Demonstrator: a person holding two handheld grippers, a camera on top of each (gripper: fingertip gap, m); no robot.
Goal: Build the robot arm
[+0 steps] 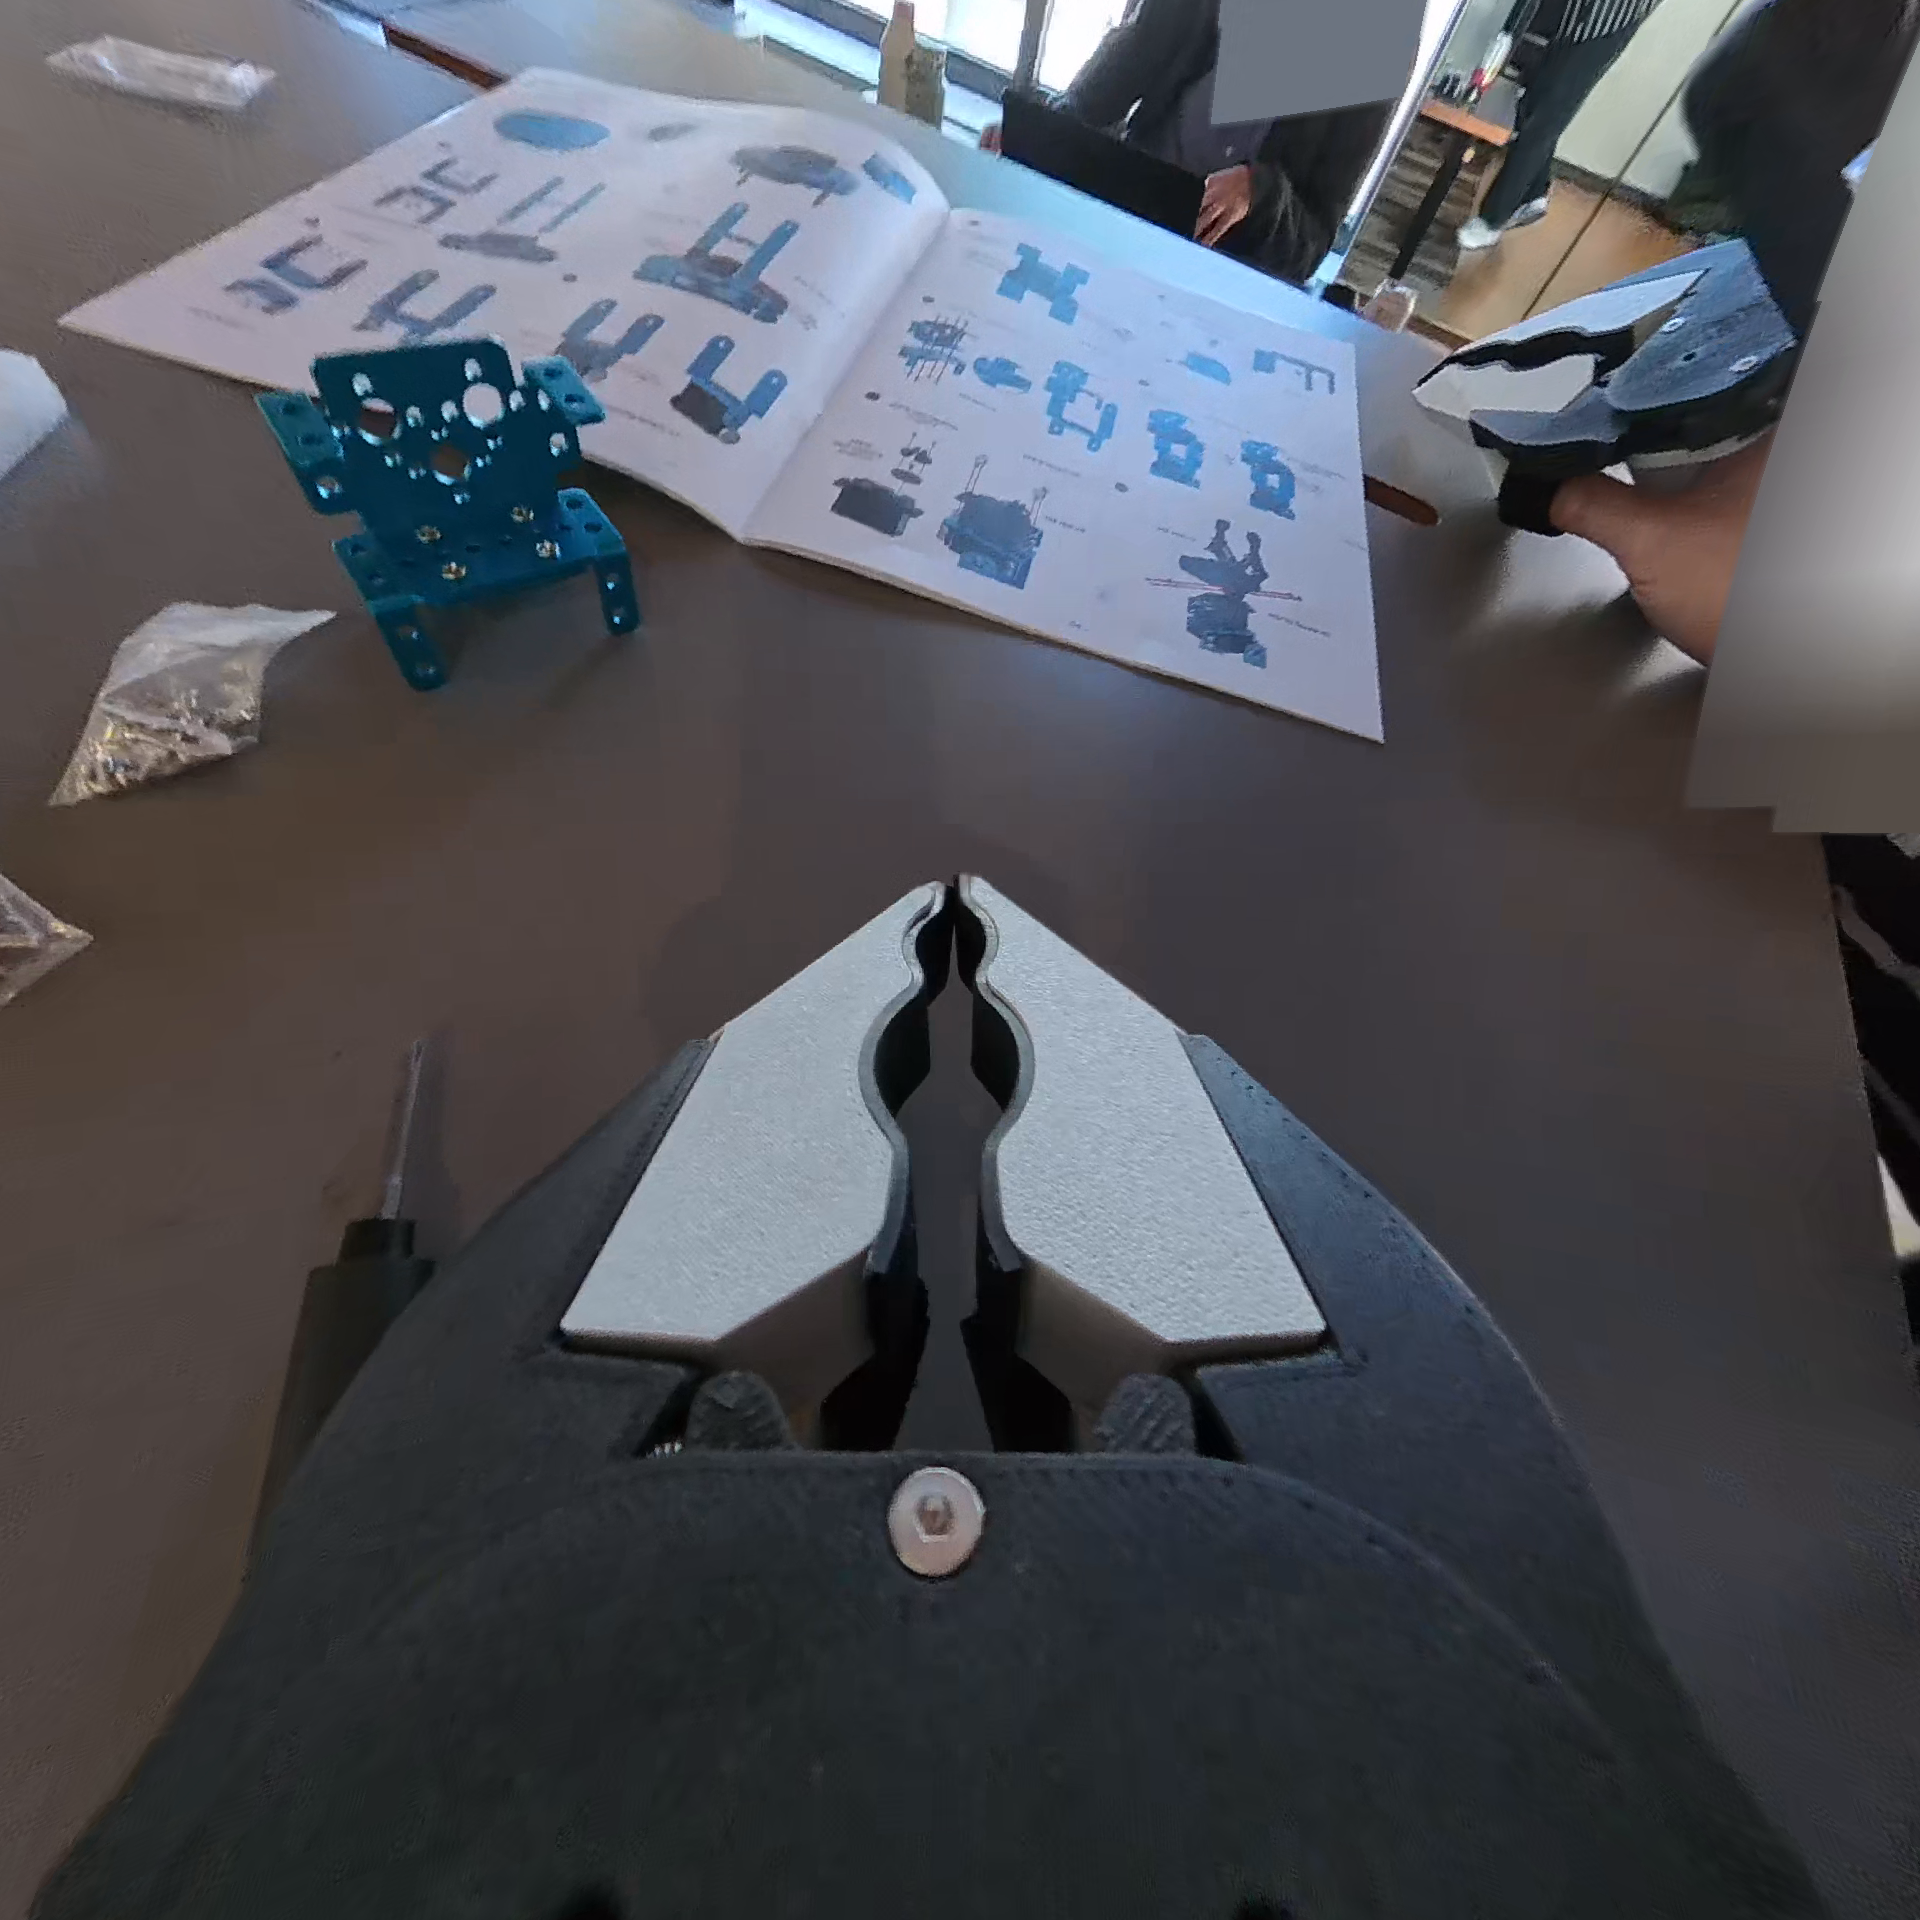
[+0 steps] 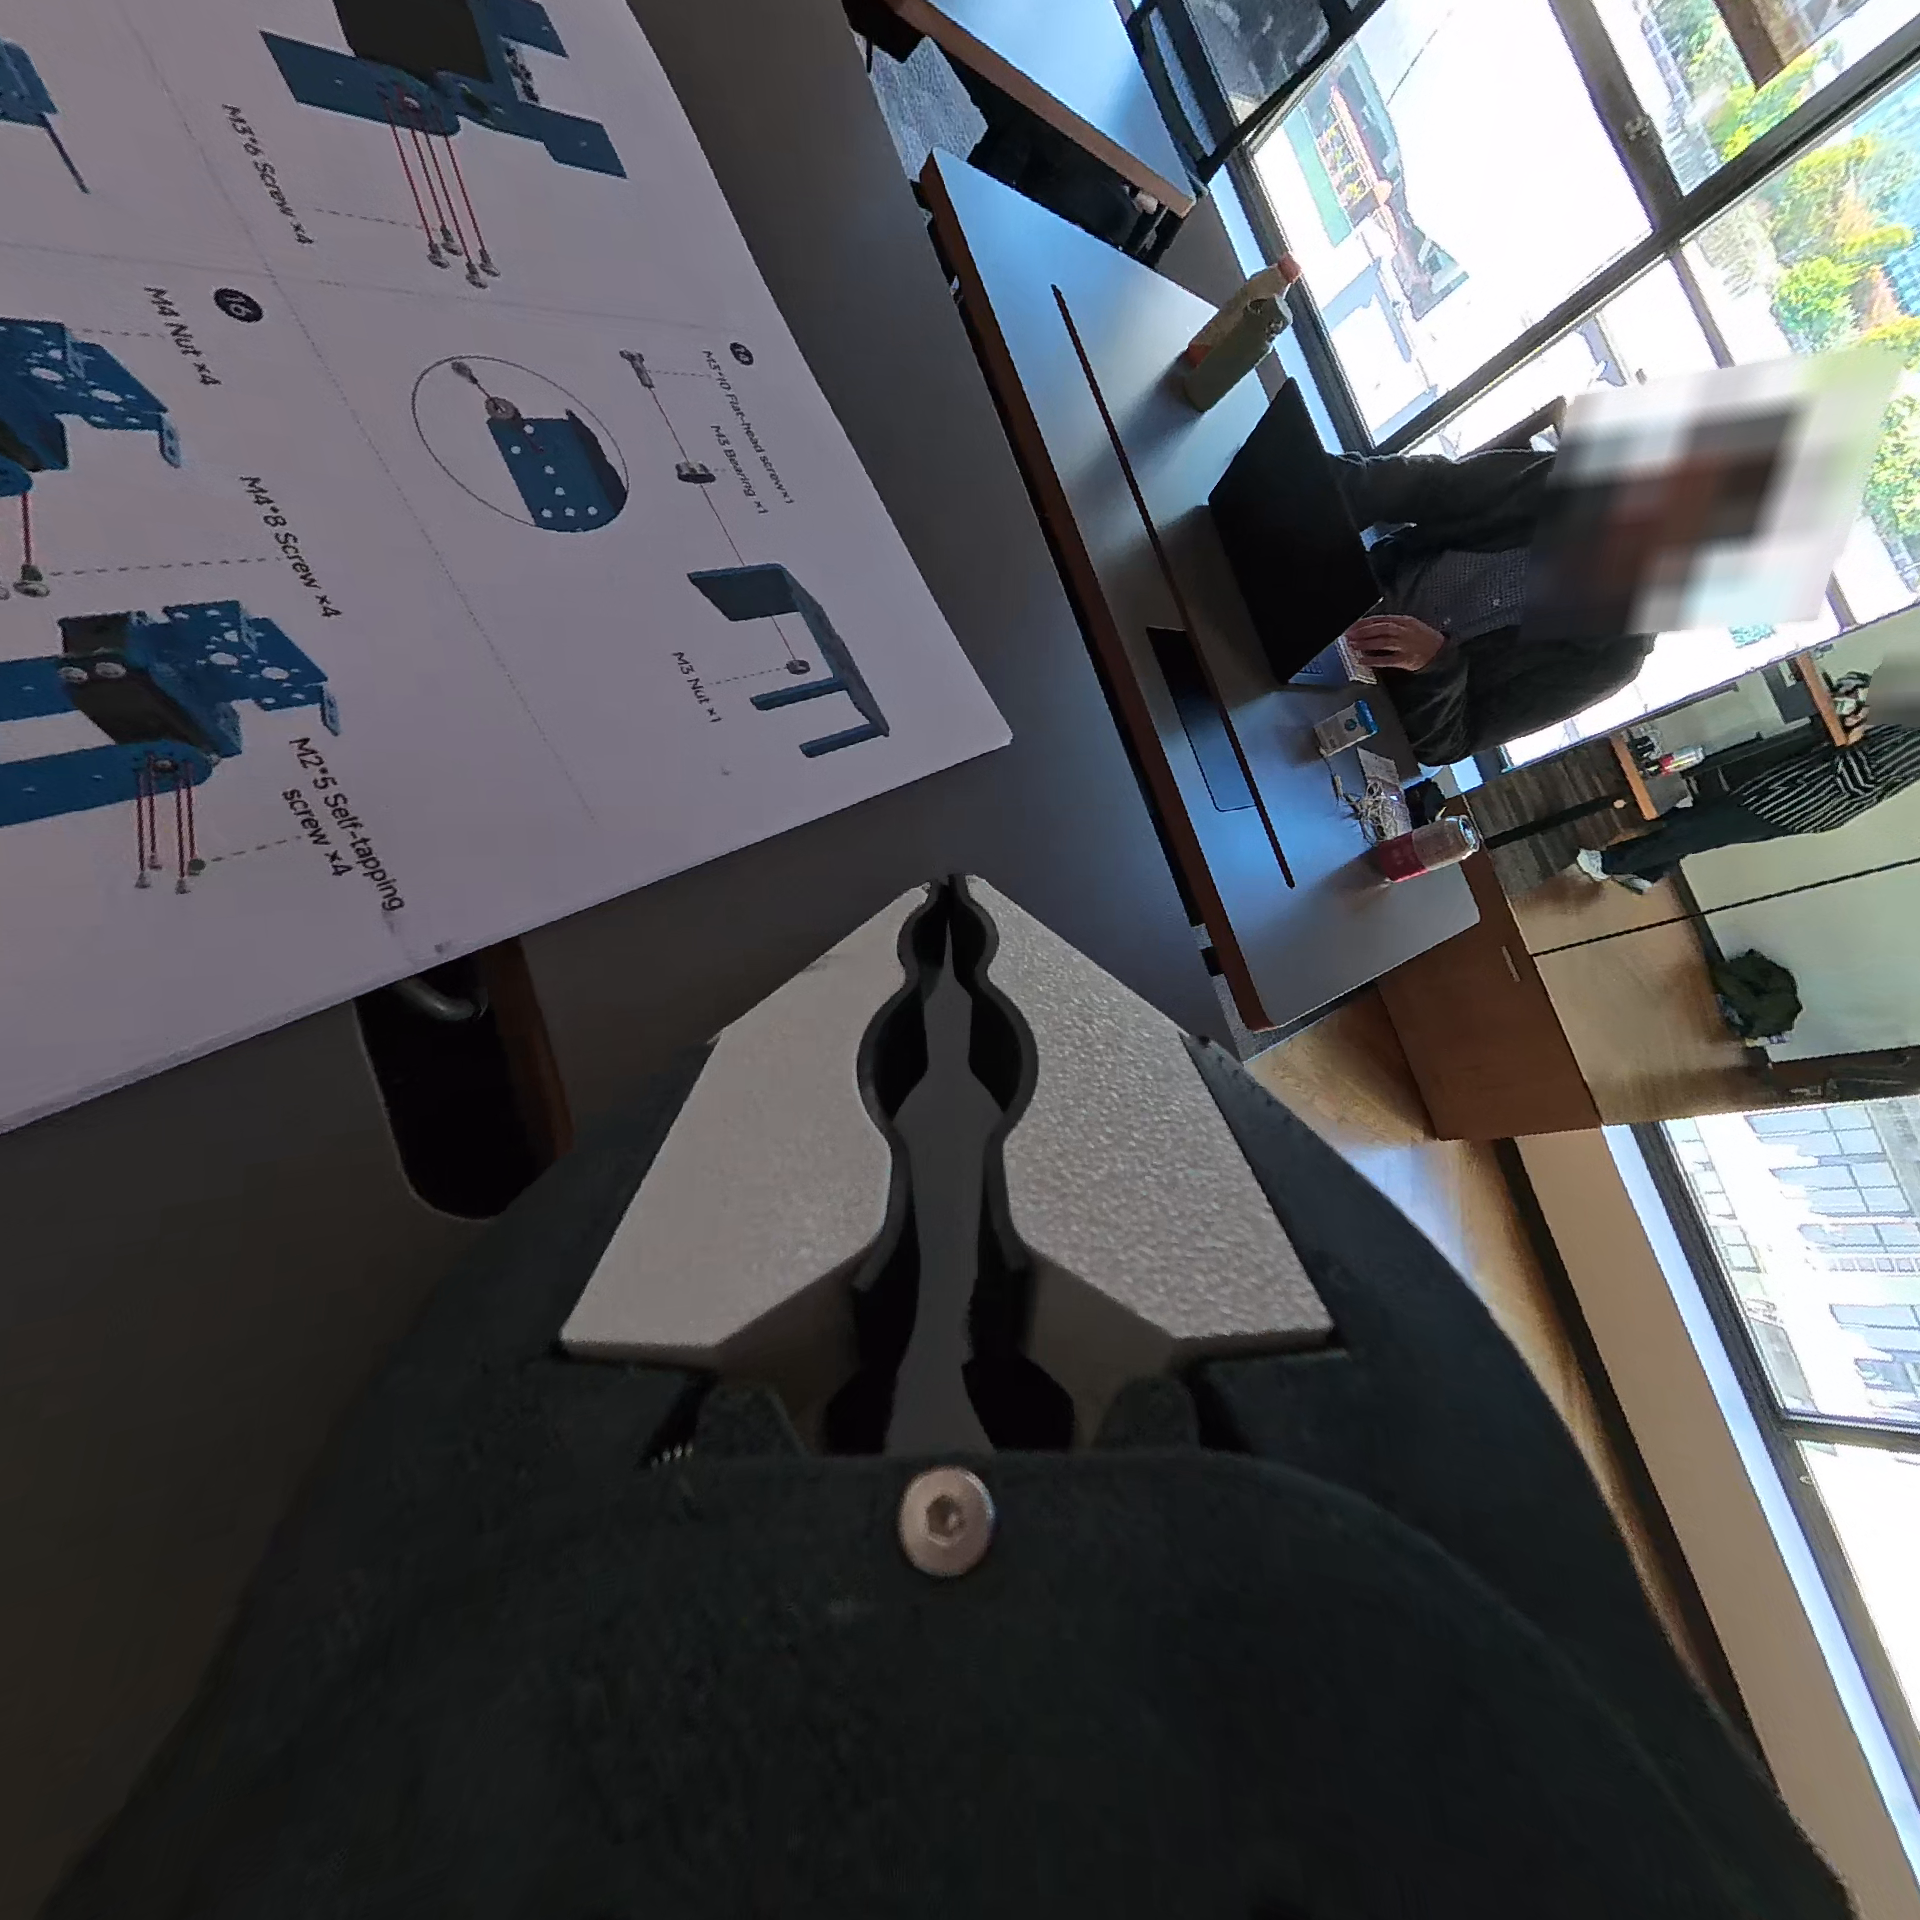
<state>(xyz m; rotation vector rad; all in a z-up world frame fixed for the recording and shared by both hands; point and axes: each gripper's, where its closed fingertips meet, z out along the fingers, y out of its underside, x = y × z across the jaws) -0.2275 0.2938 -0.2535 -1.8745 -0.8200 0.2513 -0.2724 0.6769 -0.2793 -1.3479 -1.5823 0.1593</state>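
On the dark worktop (image 1: pixel 935 748), from the left: a bag of screws (image 1: pixel 171 691), a blue bracket (image 1: pixel 447 488) standing part-assembled, an open instruction booklet (image 1: pixel 810 384). The left gripper (image 1: pixel 954 894) hovers over bare surface, jaws clenched on nothing. The right gripper (image 2: pixel 951 891), tilted beside the booklet's edge, is likewise clenched and empty.
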